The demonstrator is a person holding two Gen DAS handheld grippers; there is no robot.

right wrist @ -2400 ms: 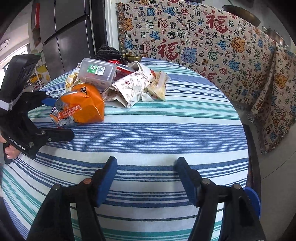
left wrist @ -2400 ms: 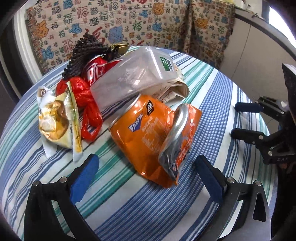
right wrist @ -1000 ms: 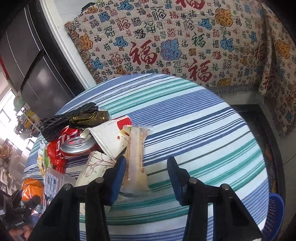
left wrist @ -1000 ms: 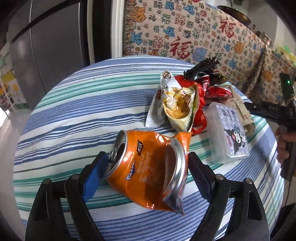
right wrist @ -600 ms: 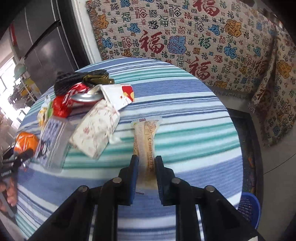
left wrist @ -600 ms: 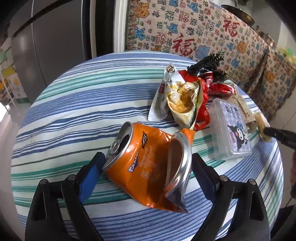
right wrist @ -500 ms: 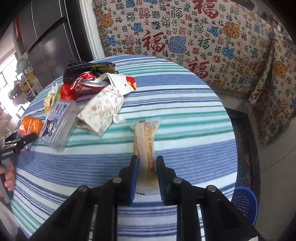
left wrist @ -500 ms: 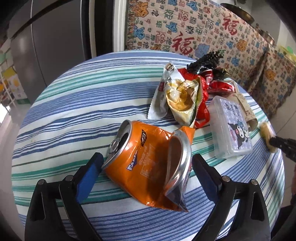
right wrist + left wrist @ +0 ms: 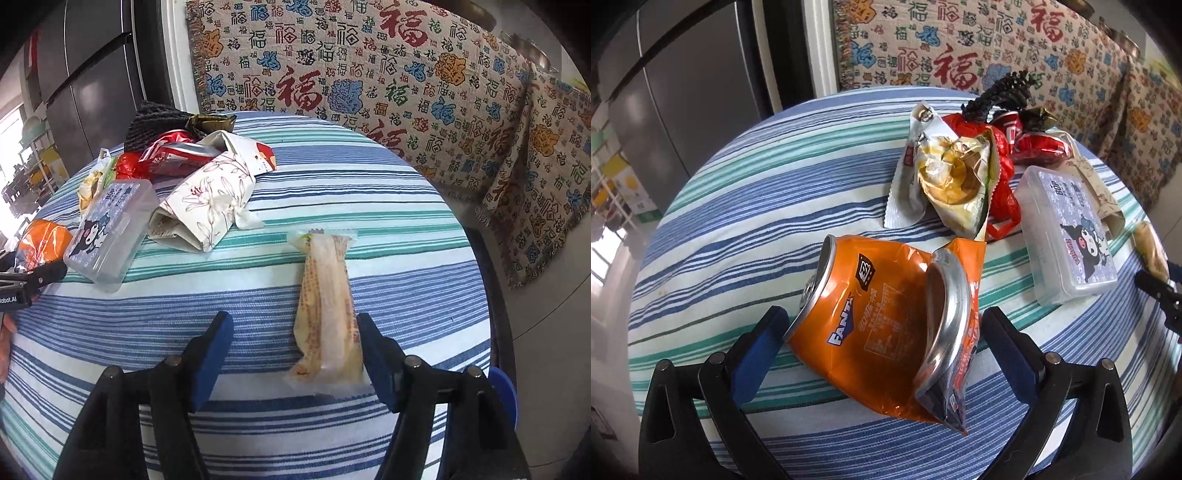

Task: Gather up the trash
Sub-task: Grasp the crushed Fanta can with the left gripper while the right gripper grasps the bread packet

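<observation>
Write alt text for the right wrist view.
The right gripper, jaws opening, straddles a long clear snack wrapper lying on the striped tablecloth, near its right pad. A pile of trash, including a clear plastic box, sits far left.

Black angular tongs (image 9: pixel 881 343), blue finger pads (image 9: pixel 212 356), silver pivot screws, white lettering on side

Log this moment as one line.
task: collect trash | left gripper: opening, Fanta can between jaws, unpressed | right gripper: opening, wrapper released on table
</observation>
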